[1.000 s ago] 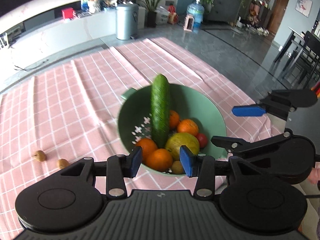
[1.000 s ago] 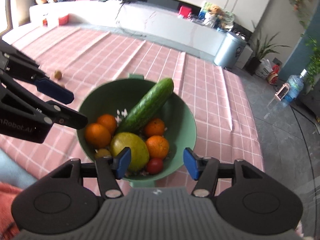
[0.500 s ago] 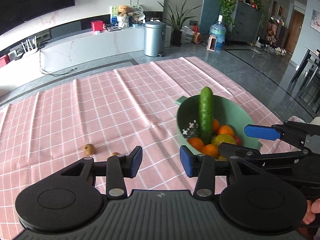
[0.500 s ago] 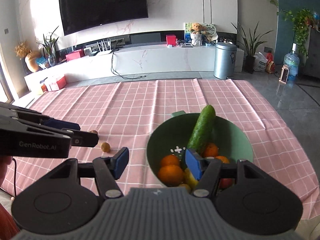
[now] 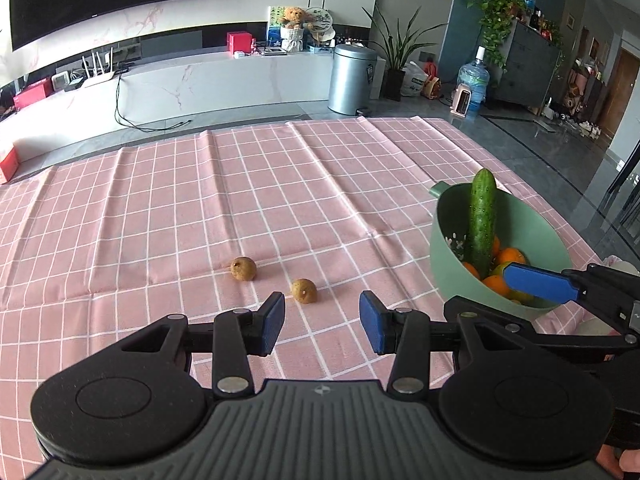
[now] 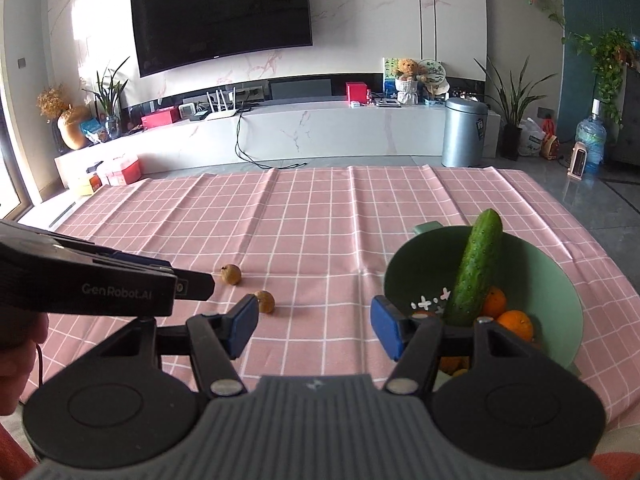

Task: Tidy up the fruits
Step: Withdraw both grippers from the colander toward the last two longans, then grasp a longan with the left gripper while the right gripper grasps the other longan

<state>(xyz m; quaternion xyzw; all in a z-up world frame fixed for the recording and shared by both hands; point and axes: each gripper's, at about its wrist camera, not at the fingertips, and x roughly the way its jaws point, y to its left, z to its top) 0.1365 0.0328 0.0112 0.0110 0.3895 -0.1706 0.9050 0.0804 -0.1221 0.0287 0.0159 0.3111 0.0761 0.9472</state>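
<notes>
- My left claw [image 5: 322, 322] hangs with jaws spread wide and nothing in them; my right claw [image 6: 312, 326] is likewise agape and empty, near the bowl.
- Just past my left pads lies the near fruit [image 5: 303, 290], with the far fruit [image 5: 243, 268] beyond it to the left, both on the cloth [image 5: 200, 208].
- They look small, round, tan and rough-skinned, longans perhaps; likely light, thin-shelled and apt to roll, so I'd pinch gently across the middle.
- Right: a smooth green bowl [image 5: 448, 280] holds a bumpy, stiff cucumber [image 5: 482, 222] leaning on its rim, and glossy oranges [image 5: 510, 257].
</notes>
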